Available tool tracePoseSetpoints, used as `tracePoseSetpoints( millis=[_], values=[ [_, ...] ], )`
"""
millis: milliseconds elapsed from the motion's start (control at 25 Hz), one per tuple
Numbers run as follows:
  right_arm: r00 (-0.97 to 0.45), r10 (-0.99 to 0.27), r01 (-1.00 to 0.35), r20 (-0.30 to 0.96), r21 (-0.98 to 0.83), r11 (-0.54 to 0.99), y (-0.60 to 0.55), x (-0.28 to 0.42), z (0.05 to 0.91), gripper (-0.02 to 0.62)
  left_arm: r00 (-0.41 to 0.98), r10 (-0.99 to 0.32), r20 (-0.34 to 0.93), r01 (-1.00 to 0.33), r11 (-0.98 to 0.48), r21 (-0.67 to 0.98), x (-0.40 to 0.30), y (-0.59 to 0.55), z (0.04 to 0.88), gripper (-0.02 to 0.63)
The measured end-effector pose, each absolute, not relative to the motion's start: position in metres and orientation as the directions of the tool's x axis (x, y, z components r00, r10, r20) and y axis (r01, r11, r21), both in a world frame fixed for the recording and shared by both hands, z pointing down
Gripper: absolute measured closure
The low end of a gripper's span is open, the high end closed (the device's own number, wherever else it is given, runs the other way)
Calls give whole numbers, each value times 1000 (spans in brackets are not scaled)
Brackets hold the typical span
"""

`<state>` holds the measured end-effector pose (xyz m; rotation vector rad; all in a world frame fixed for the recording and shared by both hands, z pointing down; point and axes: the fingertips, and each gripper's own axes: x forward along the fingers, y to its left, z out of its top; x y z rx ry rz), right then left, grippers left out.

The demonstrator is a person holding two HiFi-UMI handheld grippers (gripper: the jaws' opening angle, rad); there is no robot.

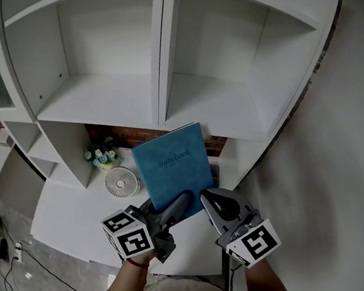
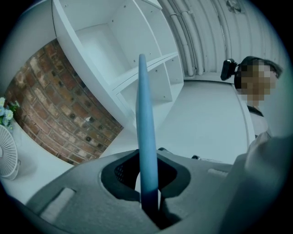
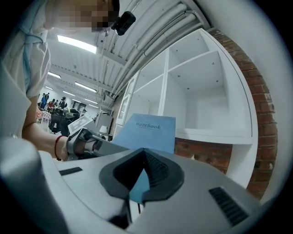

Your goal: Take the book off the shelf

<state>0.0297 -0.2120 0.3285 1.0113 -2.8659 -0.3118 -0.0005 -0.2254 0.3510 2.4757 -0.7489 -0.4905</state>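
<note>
- Soft, even indoor light; the white shelf beyond the grippers is bright, with faint shadows.
- Ceiling light strips, up-left of the right gripper, glare slightly.
- Both gripper views bulge strongly and have black corners.
- The book edge in the left gripper blurs close to the lens.

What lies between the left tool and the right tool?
The lower edge of the blue notebook, which the left tool and right tool each clamp; the head view shows it, both gripper views too.
</note>
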Motion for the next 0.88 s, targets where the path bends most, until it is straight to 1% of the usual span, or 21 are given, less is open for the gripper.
tracePoseSetpoints(
  millis=[400, 680, 880],
  values=[
    [-802, -597, -590, 29, 124, 798, -208, 22, 357, 580, 747, -652, -129, -491, -672, 554, -10, -215, 387, 558],
    [-812, -581, -577, 58, 72, 814, -211, 23, 385, 580, 697, -706, -127, -566, -650, 507, -15, -214, 406, 558],
    [-835, -550, -548, 32, 54, 835, -210, 19, 398, 580, 673, -730, -115, -618, -641, 455, -18, -215, 418, 558]
  ],
)
